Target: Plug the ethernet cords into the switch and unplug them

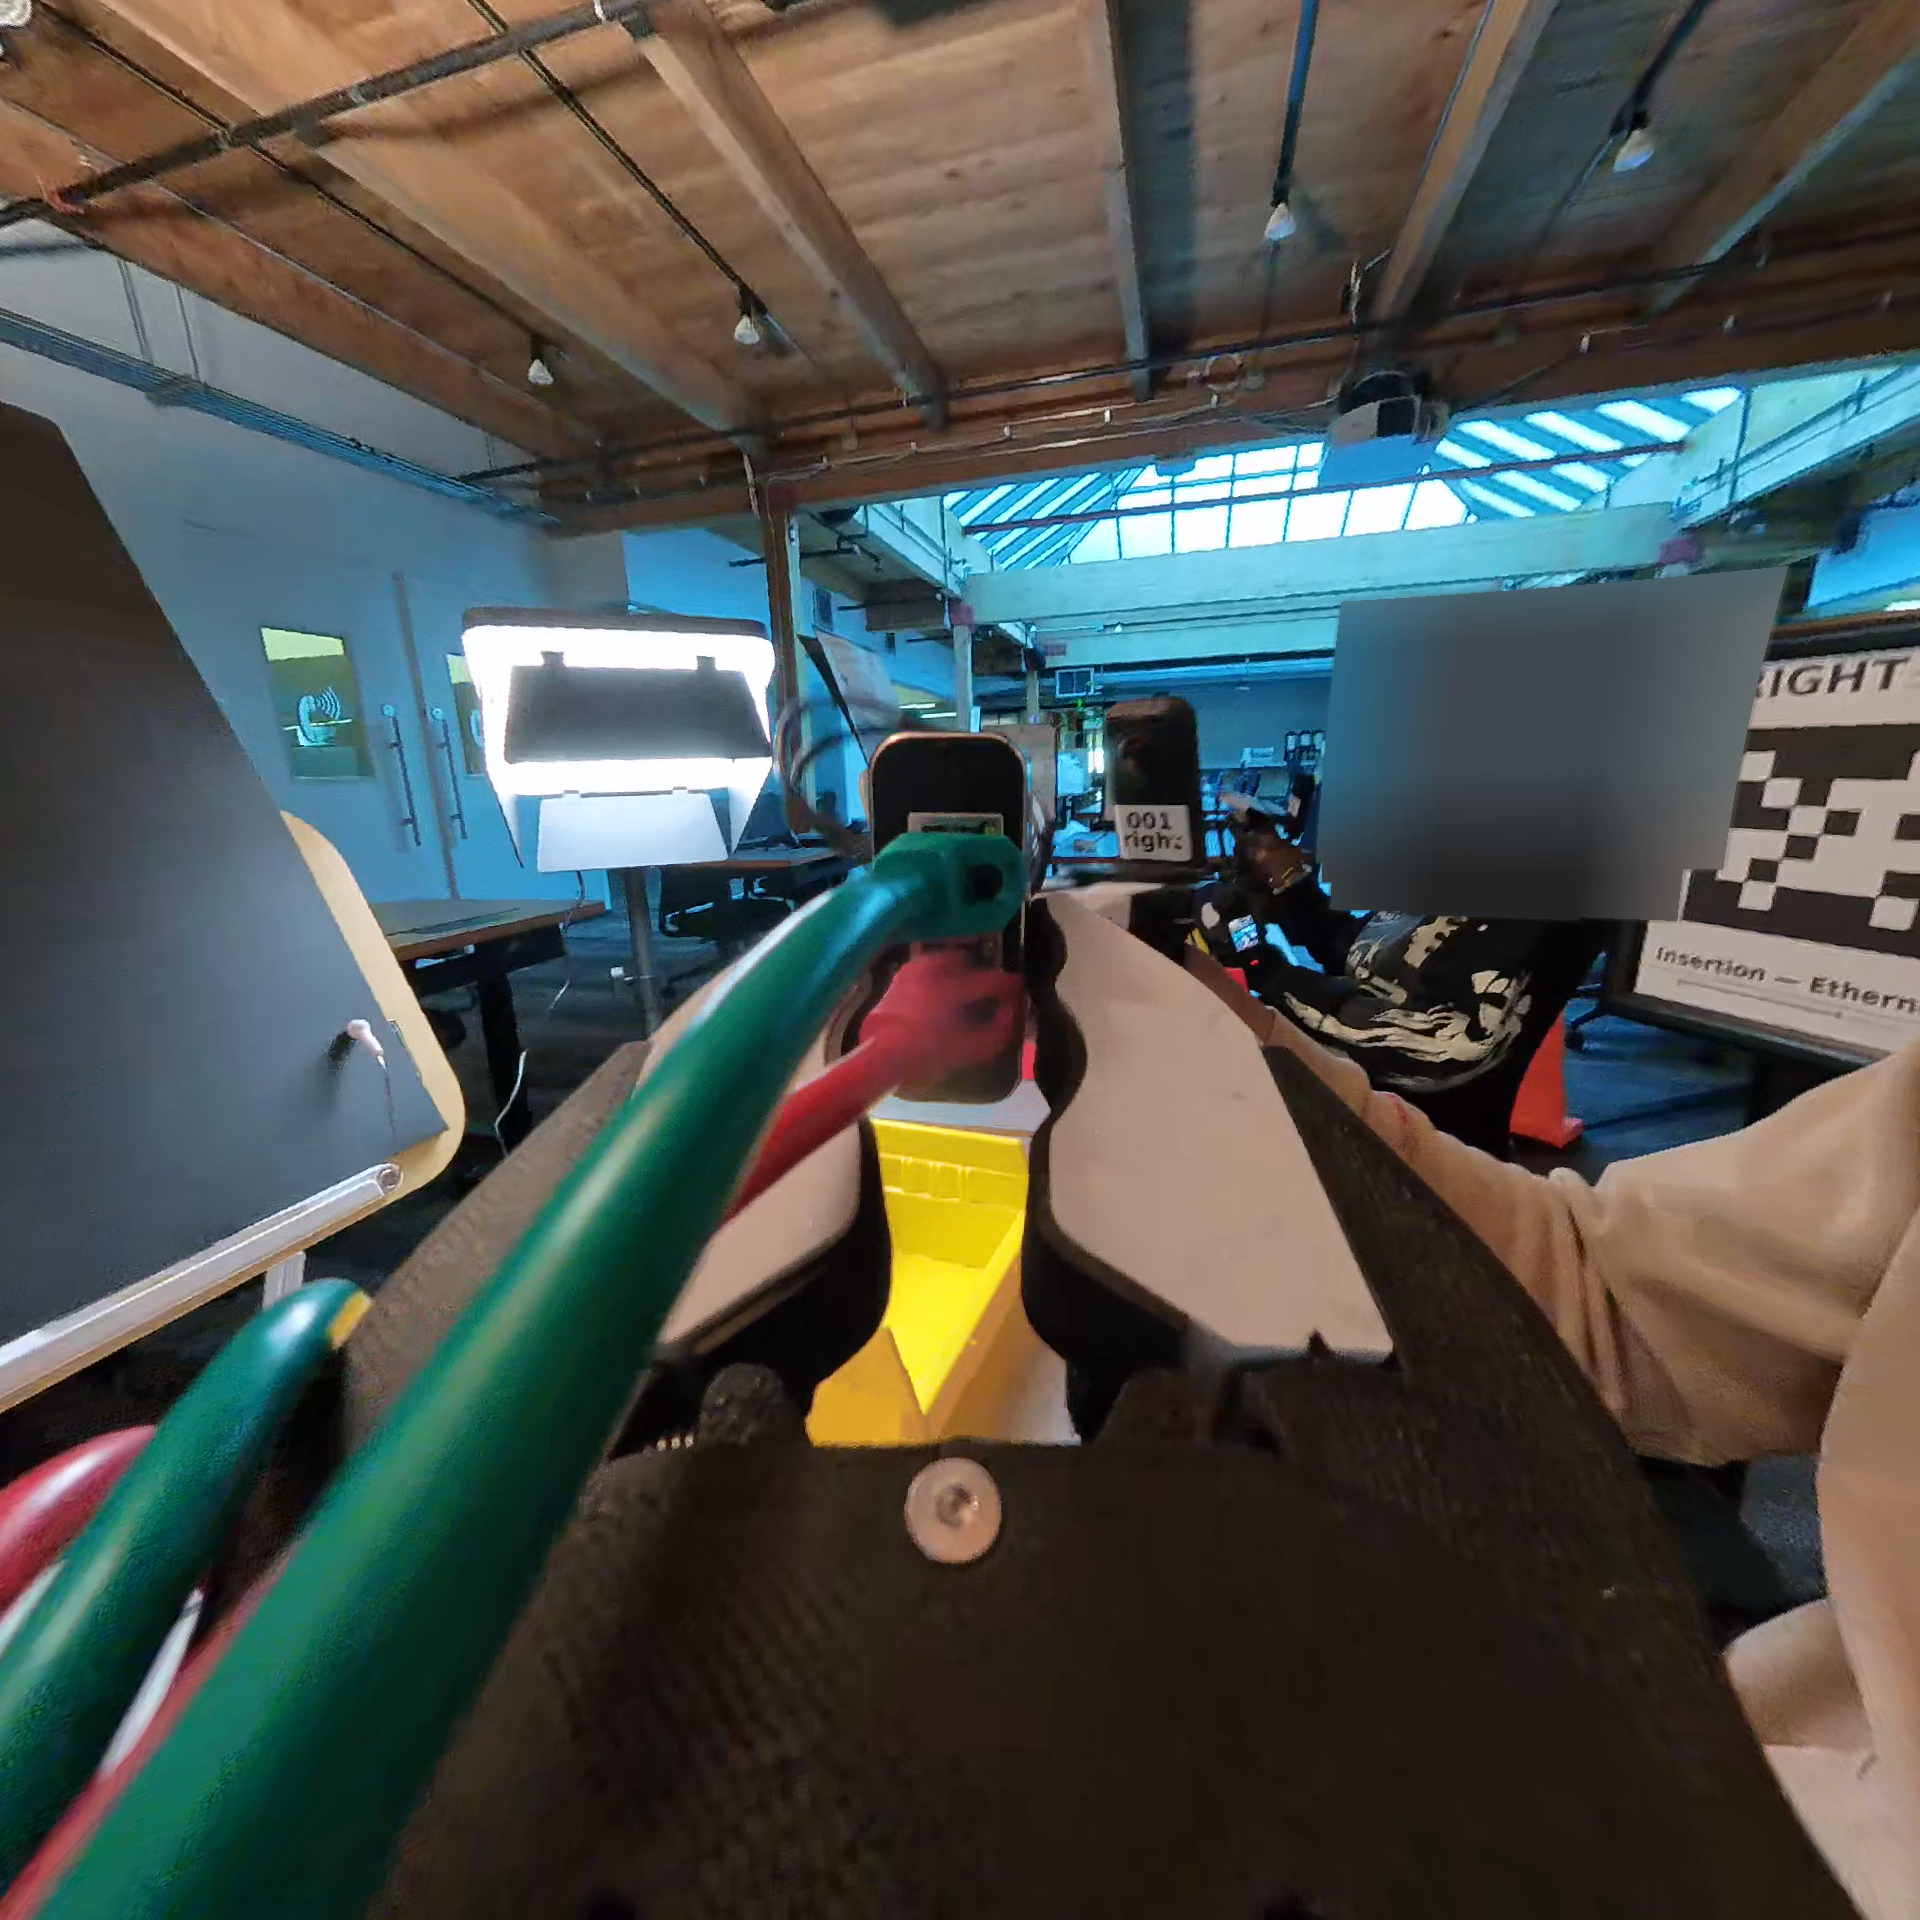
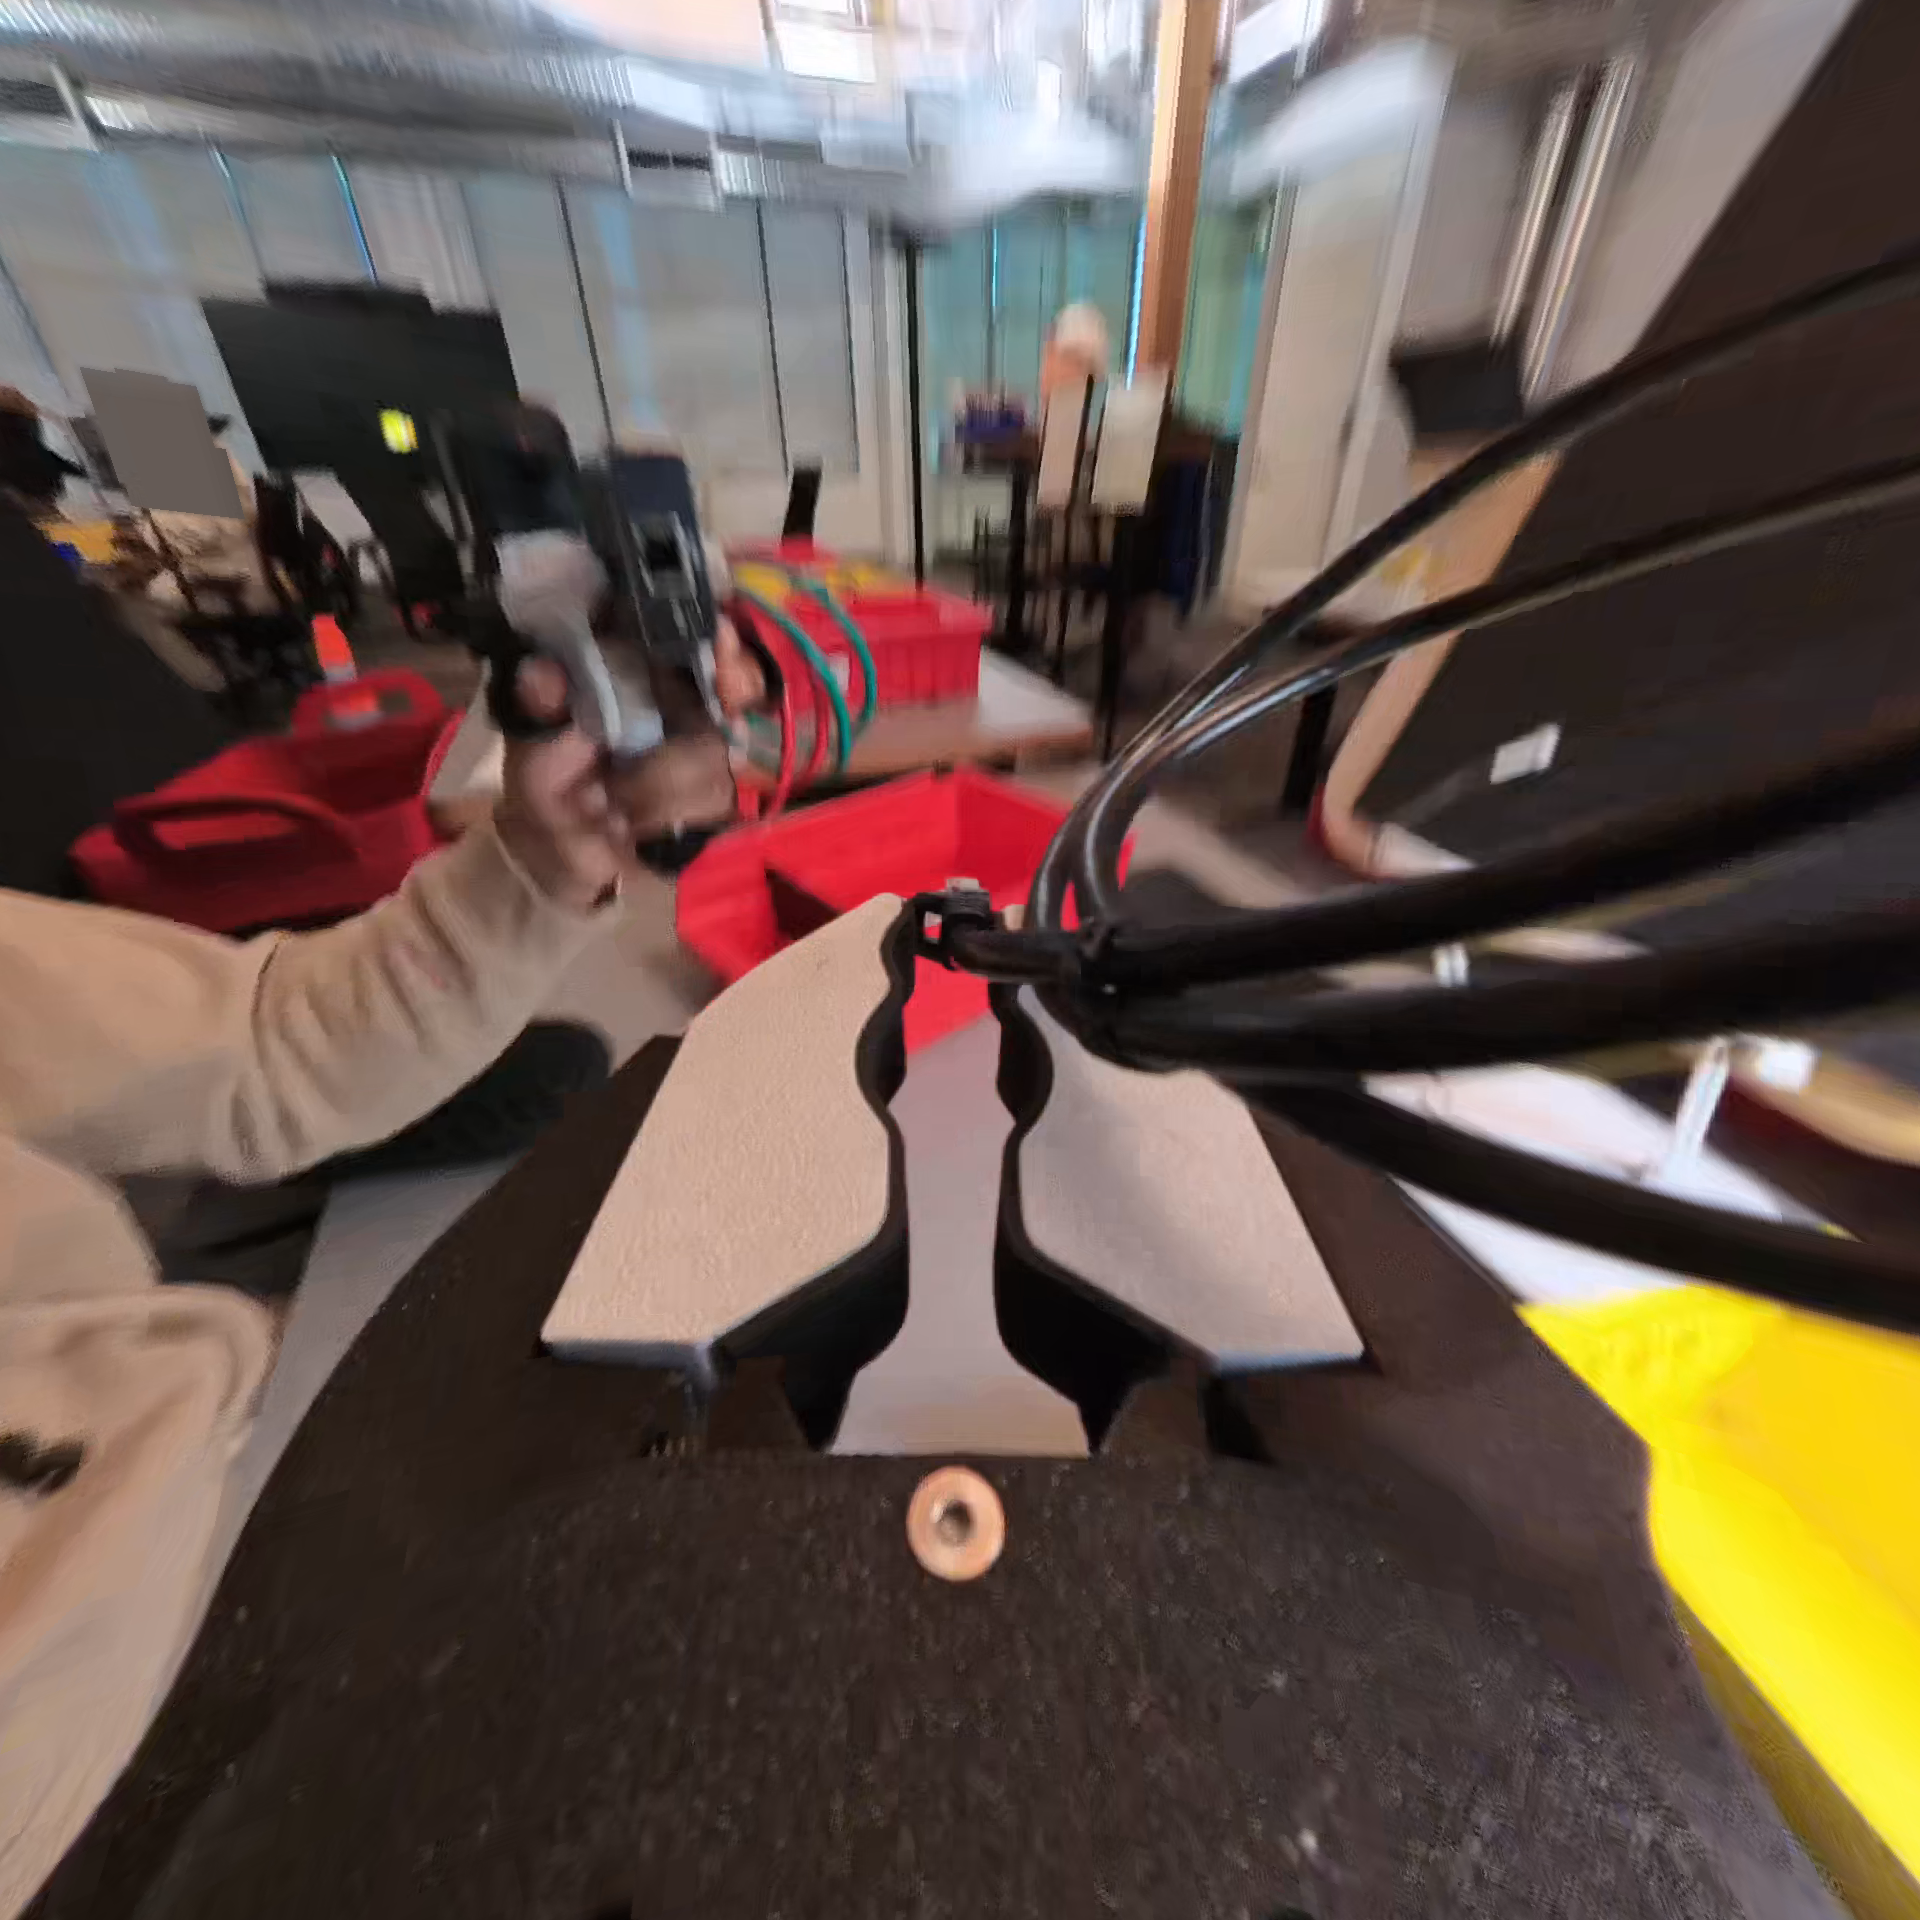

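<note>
Black carbon-weave body and pale fingers make up the left tongs (image 1: 951,997). They are closed to a narrow gap, and at the tips they pinch a small black switch (image 1: 945,774) that stands upright. A green cord (image 1: 582,1195) sweeps in from the lower left across the left finger and is plugged into the switch's upper port. A red cord (image 1: 821,1112) sits in the port just under it. Through the gap between the fingers a yellow bin (image 1: 945,1247) shows below. Just beyond the switch, to the right of the tips, the right tongs (image 1: 1148,790) stand close by, and a beige sleeve (image 1: 1558,1278) leads to them.

From their own camera the right tongs (image 2: 951,925) are likewise nearly closed, clamping the plug (image 2: 961,902) of a black cord (image 2: 1455,935) at the very tips. That cord and several more run off to the right in a bundle. Just past the tips lies a red bin (image 2: 831,862), and the yellow bin (image 2: 1766,1507) is at the lower right. Farther off to the left, motion-blurred, the left tongs (image 2: 670,623) carry loops of red and green cord.
</note>
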Motion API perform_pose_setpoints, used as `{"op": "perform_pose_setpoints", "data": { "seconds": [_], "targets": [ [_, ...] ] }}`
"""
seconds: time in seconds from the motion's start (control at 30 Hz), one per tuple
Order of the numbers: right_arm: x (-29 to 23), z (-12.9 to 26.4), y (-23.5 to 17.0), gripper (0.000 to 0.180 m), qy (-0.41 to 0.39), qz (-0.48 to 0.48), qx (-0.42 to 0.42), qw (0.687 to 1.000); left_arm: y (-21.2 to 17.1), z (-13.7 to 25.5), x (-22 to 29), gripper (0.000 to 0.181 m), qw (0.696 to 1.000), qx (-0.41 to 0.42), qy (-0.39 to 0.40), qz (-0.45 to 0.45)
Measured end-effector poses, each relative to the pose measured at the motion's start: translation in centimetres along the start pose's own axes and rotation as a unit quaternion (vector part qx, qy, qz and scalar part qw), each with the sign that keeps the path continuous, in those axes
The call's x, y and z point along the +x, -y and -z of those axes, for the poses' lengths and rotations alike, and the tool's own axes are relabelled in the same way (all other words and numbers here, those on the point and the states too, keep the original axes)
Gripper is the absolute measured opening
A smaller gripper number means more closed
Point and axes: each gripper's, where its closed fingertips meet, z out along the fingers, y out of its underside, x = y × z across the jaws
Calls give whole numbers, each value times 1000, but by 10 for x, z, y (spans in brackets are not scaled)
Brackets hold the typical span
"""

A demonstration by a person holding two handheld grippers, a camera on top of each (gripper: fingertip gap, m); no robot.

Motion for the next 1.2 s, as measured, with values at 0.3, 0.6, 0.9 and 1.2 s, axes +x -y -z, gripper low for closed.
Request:
{"op": "perform_pose_setpoints", "data": {
  "seconds": [0.3, 0.6, 0.9, 1.2],
  "targets": [
    [41, 66, -138, 12, 29, -99, -314, 944, -10, 0, -11, 25, 999, -12, 5, 41],
    [101, 119, -213, 19, -157, -148, -485, 847, -29, -10, -8, 25, 998, -44, -7, 47],
    [137, 145, -168, 40, -317, -62, -454, 830, -40, -15, -7, 26, 997, -57, -9, 55],
    [135, 93, -102, 42, -322, 52, -310, 893, -53, -21, -3, 26, 995, -67, -27, 75]
  ]
}}
